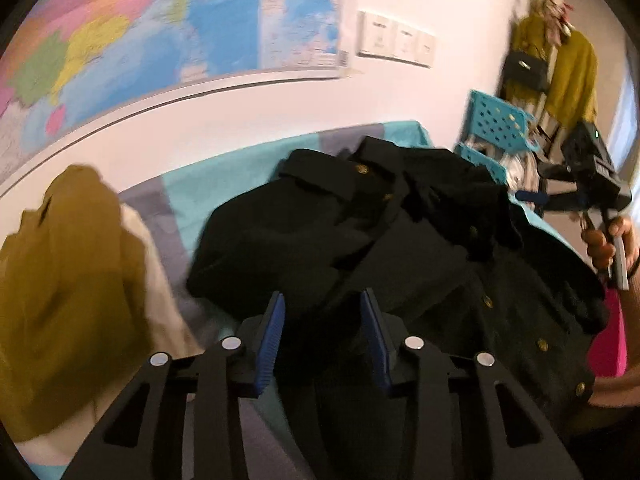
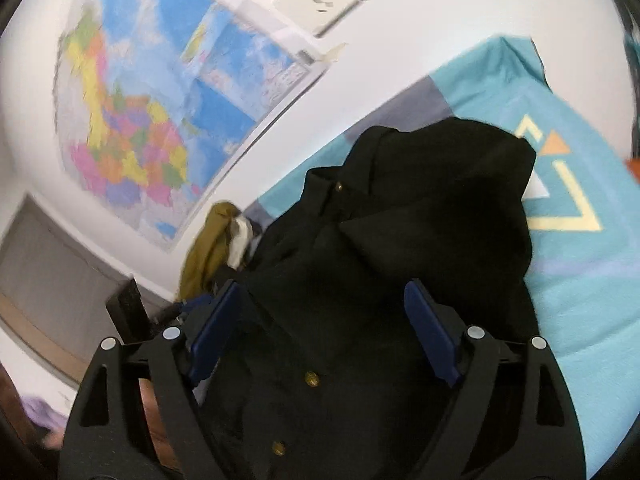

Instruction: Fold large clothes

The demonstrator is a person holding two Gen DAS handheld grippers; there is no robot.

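Blue pads (image 1: 270,344) of left claw (image 1: 324,300) are held apart over black coat (image 1: 320,232); nothing is clamped. Right claw (image 2: 324,292) is spread wide above it, presumably for re-gripping.

The big coat (image 1: 360,240) is showing black all over, with little gold buttons (image 2: 312,379) shining on it. The bed cover (image 2: 580,280) under it is looking bright teal with grey patches, and it is wearing pale yellow lines and an orange triangle. A mustard yellow cloth (image 1: 68,288) is lying beside a cream one. The map (image 1: 160,28) on the white wall is glowing blue, with pink, yellow, green and orange patches. The basket (image 1: 496,124) is showing teal with round holes. Two yellow-green clothes (image 1: 572,76) are hanging far back. The left gripper (image 1: 324,340) and right gripper (image 2: 328,332) are looking black with blue pads.
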